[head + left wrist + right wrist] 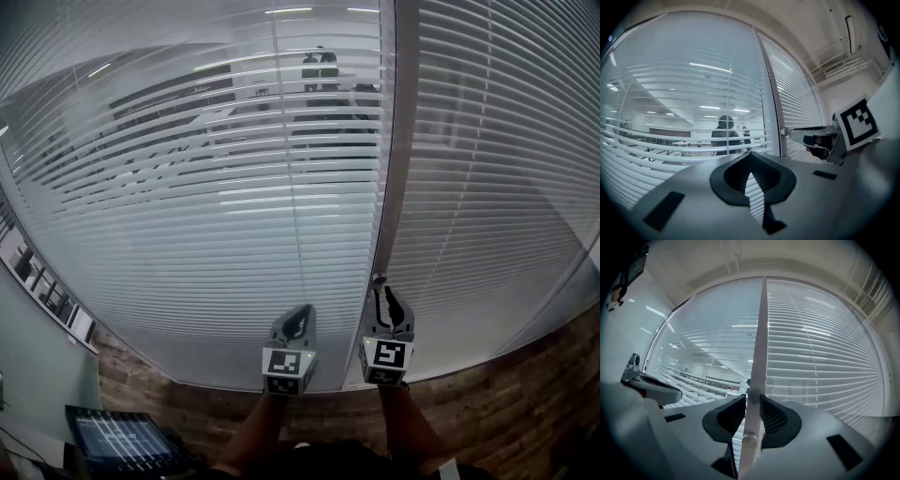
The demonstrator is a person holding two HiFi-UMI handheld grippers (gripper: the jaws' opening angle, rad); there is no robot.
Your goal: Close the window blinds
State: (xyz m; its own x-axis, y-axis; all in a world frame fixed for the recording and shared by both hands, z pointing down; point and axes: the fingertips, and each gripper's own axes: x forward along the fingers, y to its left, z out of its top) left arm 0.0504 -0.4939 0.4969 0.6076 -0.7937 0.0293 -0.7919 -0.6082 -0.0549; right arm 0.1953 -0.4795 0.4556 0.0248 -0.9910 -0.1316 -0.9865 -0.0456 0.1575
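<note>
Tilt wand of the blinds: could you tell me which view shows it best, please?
The right gripper view: the wand stands large between the right gripper's jaws. The head view shows only a sliver there; the left gripper view, a small pale tip.

Two blinds side by side, white horizontal slats, both let down to the bottom.

Left blind [187, 216]: we see the slats tilted partly open across the upper half, and a lit office [319, 84] shows through the gaps.

Right blind [497, 187]: slats lie closer together, and we make out little behind them.

Wand [749, 427]: a pale rod, near upright, hanging along the post [398, 141] between the two blinds. Its lower length stands between the parted jaws of the right gripper [752, 401].
</note>
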